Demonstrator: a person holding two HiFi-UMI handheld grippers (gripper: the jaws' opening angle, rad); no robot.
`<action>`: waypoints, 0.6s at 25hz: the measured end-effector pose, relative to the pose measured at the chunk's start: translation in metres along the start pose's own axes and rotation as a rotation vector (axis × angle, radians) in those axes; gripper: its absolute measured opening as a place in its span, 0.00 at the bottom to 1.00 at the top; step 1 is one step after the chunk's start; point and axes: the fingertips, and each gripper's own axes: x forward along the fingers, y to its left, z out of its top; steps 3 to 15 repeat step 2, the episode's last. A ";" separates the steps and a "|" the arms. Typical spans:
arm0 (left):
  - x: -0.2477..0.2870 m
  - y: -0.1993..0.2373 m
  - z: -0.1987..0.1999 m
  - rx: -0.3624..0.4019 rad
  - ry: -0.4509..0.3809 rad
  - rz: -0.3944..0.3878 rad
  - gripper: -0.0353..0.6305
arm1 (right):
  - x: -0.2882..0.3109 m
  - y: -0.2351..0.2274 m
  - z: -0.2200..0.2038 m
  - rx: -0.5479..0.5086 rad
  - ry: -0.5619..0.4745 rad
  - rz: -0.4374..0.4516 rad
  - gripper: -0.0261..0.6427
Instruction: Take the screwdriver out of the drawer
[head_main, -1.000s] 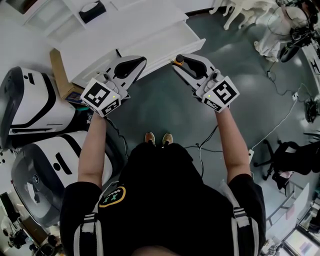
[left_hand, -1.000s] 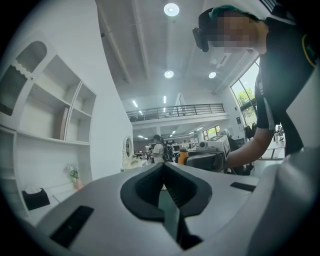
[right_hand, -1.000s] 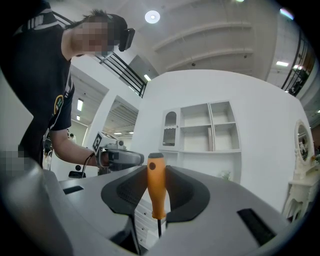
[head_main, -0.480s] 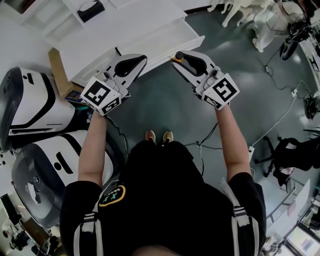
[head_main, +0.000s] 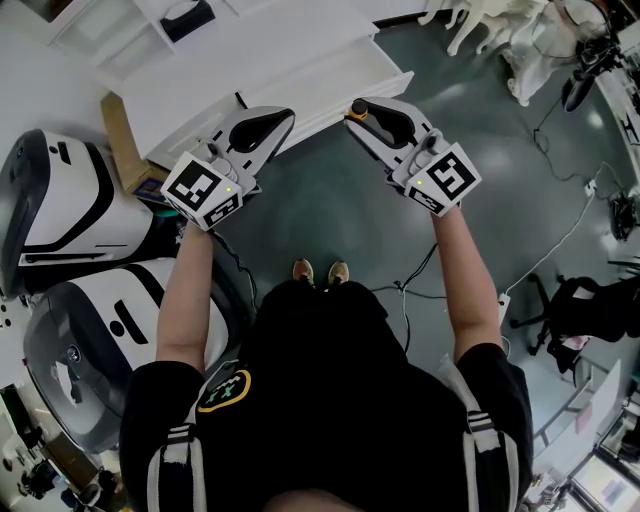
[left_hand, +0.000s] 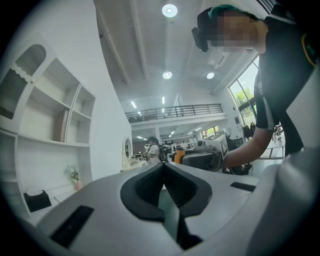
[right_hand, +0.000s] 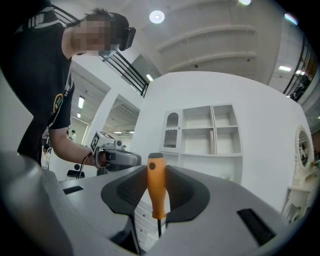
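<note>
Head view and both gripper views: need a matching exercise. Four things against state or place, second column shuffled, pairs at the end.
Things:
1. left gripper
2. right gripper
3. screwdriver
4. shoes

States or places:
A. orange handle, standing upright between two jaws
B. on the grey floor
C. jaws together, nothing between them
D. jaws clamped on a tool

Pairs: 1-C, 2-D, 3-A, 4-B

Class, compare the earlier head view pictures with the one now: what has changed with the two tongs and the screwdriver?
Nothing visibly changed. The right tongs stay clamped on the orange screwdriver, the left tongs stay shut and empty, and both hands keep their places.
</note>
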 end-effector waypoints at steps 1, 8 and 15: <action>-0.002 0.001 0.000 0.002 0.001 0.001 0.08 | 0.002 0.001 0.000 0.000 0.000 0.001 0.25; -0.003 0.001 -0.001 0.004 0.002 0.002 0.08 | 0.003 0.001 0.001 0.000 -0.001 0.001 0.25; -0.003 0.001 -0.001 0.004 0.002 0.002 0.08 | 0.003 0.001 0.001 0.000 -0.001 0.001 0.25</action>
